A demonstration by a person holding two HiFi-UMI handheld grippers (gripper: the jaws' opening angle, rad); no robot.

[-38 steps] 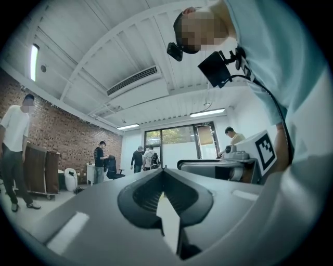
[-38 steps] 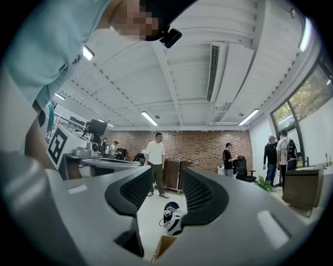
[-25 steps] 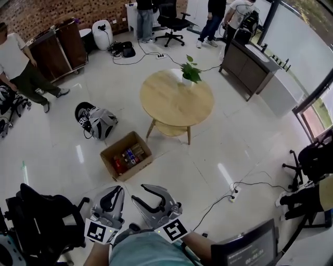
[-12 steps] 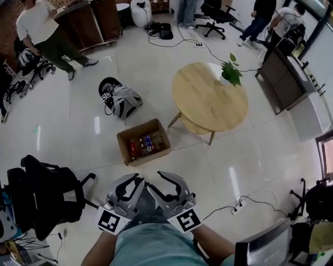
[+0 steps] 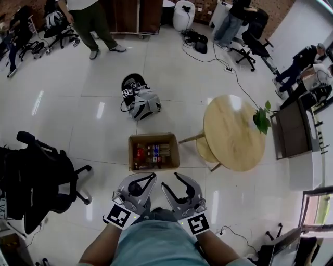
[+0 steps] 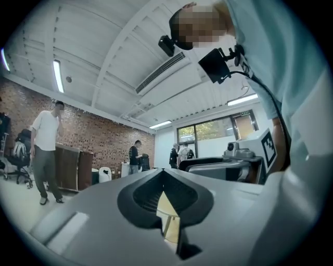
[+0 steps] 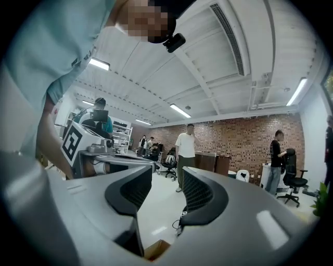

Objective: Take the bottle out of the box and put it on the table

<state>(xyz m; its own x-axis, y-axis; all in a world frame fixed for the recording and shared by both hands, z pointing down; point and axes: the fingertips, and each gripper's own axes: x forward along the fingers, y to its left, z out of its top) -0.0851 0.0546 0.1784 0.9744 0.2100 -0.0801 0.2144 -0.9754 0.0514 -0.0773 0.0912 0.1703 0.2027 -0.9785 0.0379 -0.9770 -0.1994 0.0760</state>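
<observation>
Lit brightly and evenly by ceiling strip lamps (image 7: pixel 179 110). Throws pale glare streaks on the glossy floor (image 5: pixel 99 110) left of the box (image 5: pixel 131 153) and a hot spot on the bench (image 5: pixel 234 132) right of it. Casts only soft shadows beside the box. Bends hard at the edges, blackens corners in both gripper views, blurs the near fingers (image 7: pixel 200 193).

White tile floor (image 5: pixel 67 119), glossy. Black office chair (image 5: pixel 36 176) at left. Grey-white backpack (image 5: pixel 143 104) on floor mid-frame, black helmet (image 5: pixel 130 84) touching it. Person in dark trousers (image 5: pixel 91 15) standing top left beside wooden cabinet (image 5: pixel 130 13). White canister (image 5: pixel 183 13) top centre, black bag (image 5: pixel 200 44) and cables (image 5: pixel 231 70) near it. More people top right (image 5: pixel 231 21). Green plant (image 5: pixel 261 118) right of centre, dark sideboard (image 5: pixel 292 130) just beyond. Brick wall (image 7: pixel 234 140) and ceiling strip lights (image 7: pixel 179 110) in the right gripper view.
</observation>
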